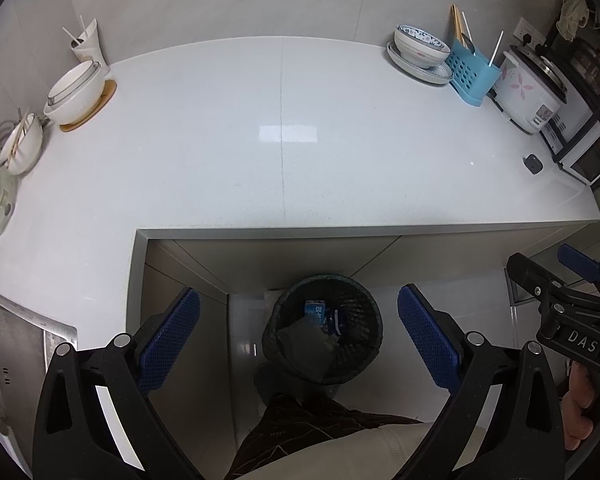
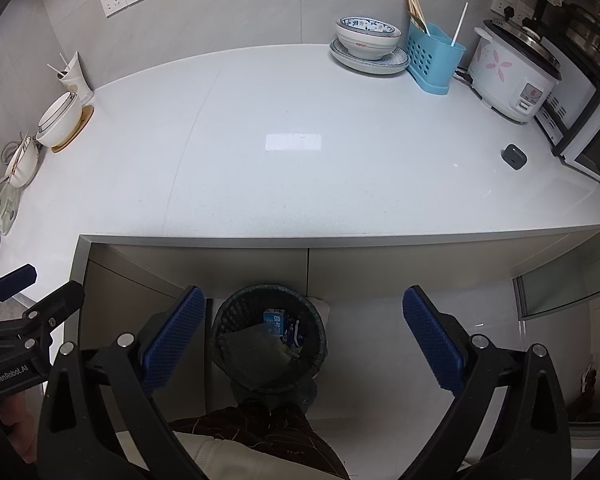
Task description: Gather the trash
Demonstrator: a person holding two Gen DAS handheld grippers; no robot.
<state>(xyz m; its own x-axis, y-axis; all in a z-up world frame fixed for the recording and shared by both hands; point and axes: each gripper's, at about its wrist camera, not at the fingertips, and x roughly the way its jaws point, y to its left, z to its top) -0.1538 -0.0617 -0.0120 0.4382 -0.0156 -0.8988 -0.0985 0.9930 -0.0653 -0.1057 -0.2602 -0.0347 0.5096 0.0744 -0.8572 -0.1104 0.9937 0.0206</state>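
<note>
A black mesh trash bin [image 1: 364, 312] stands on the floor below the counter edge; it also shows in the right wrist view [image 2: 236, 308]. Inside it lie a blue carton [image 1: 315, 309] [image 2: 275, 316], a grey flat piece [image 1: 304, 344] [image 2: 252, 350] and small wrappers. My left gripper [image 1: 299, 340] is open and empty, held above the bin. My right gripper [image 2: 304, 338] is open and empty, above the floor just right of the bin. The right gripper shows at the right edge of the left wrist view [image 1: 568, 292]; the left gripper shows at the left edge of the right wrist view [image 2: 16, 308].
White counter [image 1: 260, 140] [image 2: 300, 168] carries stacked bowls on a wooden coaster [image 1: 76, 92], a bowl with chopsticks [image 1: 22, 144], a patterned bowl on plates [image 2: 368, 46], a blue utensil holder [image 2: 434, 56], a rice cooker [image 2: 508, 76], a small dark object [image 2: 514, 156]. A sink [image 1: 16, 340] lies left.
</note>
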